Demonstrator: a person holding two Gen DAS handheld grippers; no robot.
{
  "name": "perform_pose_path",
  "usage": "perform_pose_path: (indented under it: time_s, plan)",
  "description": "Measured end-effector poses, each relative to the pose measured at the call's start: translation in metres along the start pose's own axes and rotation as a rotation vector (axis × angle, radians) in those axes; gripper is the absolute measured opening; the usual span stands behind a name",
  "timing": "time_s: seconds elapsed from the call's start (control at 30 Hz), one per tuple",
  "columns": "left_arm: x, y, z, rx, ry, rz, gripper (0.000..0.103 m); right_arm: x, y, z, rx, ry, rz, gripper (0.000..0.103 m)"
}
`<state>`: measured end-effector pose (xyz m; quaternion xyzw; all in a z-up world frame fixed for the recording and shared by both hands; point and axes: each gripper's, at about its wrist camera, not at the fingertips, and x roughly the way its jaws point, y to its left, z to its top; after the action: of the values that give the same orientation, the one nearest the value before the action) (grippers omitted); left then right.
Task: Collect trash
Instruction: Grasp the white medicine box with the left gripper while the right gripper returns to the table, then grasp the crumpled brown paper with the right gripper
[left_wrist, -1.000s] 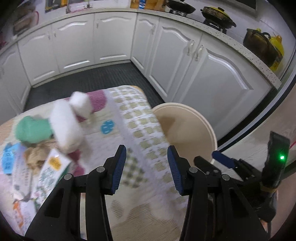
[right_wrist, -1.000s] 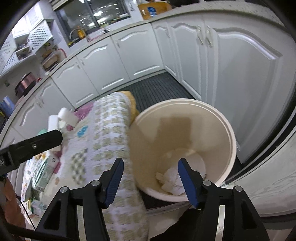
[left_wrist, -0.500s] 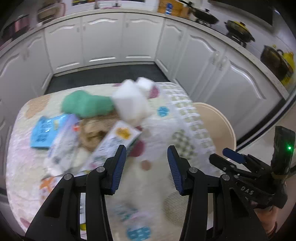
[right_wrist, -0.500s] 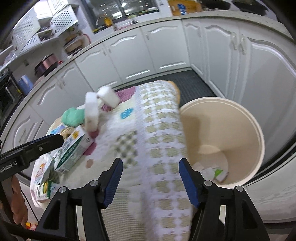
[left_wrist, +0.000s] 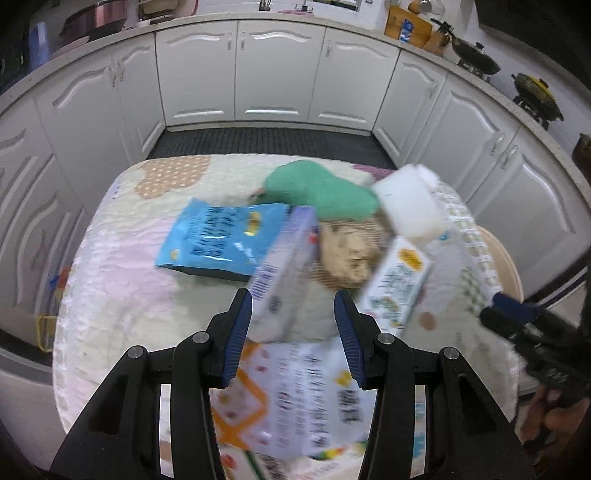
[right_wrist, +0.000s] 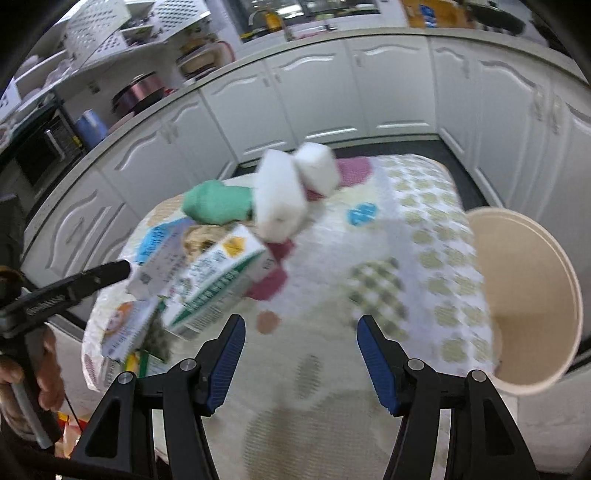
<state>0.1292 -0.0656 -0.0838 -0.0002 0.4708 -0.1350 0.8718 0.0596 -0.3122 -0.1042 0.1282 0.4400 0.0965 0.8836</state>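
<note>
Between my left tongs (left_wrist: 293, 317) a pale box (left_wrist: 284, 273) is lying unpinched — both tongs, right (right_wrist: 299, 354) included, are gaping over the worktop (right_wrist: 332, 369).

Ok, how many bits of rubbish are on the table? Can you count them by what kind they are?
White foam blocks: 2
Boxes: 2
Packets: 2
Green cloth lump: 1
Crumpled brown paper: 1
Total: 8 that can be made out; the pictures are blurry, so more may hide underneath.
</note>
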Motion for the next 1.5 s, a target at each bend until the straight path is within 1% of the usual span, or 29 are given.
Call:
perform_pose_path:
  time_s: [0.17,0.3,0.4,0.43,0.47,0.5,0.57,0.73,0.83,0.87,0.9,0.97,1.07,1.17,1.23,1.4,1.5]
  plan:
    - [0.030,0.016,0.007,0.006,0.045,-0.010,0.045,0.014,0.026,0.024,-0.049,-0.001,0.034,0.061]
    - [0.054,0.013,0.016,0.044,0.090,-0.028,0.045,0.024,0.040,0.036,-0.089,0.004,0.040,0.061]
    - [0.065,0.008,0.021,0.067,0.103,-0.040,0.044,0.035,0.049,0.046,-0.116,0.013,0.041,0.061]
    - [0.066,0.008,0.022,0.073,0.105,-0.039,0.041,0.041,0.052,0.050,-0.126,0.020,0.038,0.061]
    - [0.067,0.008,0.022,0.074,0.107,-0.045,0.030,0.046,0.056,0.053,-0.135,0.030,0.039,0.061]
    - [0.067,0.009,0.022,0.066,0.120,-0.069,0.018,0.051,0.057,0.055,-0.141,0.039,0.041,0.061]
    - [0.063,0.014,0.023,0.051,0.123,-0.082,0.016,0.063,0.063,0.061,-0.154,0.063,0.047,0.061]
    - [0.044,0.030,0.025,0.026,0.076,-0.066,0.016,0.099,0.087,0.074,-0.228,0.141,0.067,0.061]
    - [0.035,0.035,0.024,0.004,0.062,-0.069,0.016,0.120,0.100,0.079,-0.278,0.177,0.053,0.061]
    - [0.031,0.036,0.024,0.002,0.054,-0.073,0.016,0.128,0.105,0.079,-0.294,0.196,0.047,0.058]
    - [0.027,0.036,0.024,0.000,0.048,-0.080,0.016,0.137,0.109,0.078,-0.309,0.221,0.044,0.046]
    - [0.022,0.033,0.026,-0.003,0.039,-0.093,0.016,0.151,0.113,0.075,-0.334,0.261,0.026,0.029]
    - [0.014,0.033,0.028,-0.006,0.019,-0.119,0.016,0.142,0.113,0.073,-0.333,0.223,0.038,0.023]
    - [0.009,0.032,0.031,-0.014,0.000,-0.126,0.016,0.115,0.104,0.077,-0.280,0.151,0.102,0.022]
    - [0.005,0.030,0.033,-0.022,-0.009,-0.129,0.015,0.093,0.097,0.077,-0.261,0.106,0.122,0.022]
    - [-0.008,0.010,0.033,0.005,-0.039,-0.141,0.016,0.053,0.075,0.074,-0.209,0.036,0.135,0.022]
    - [-0.017,-0.009,0.031,0.041,-0.059,-0.141,0.016,0.037,0.063,0.064,-0.193,0.008,0.113,0.022]
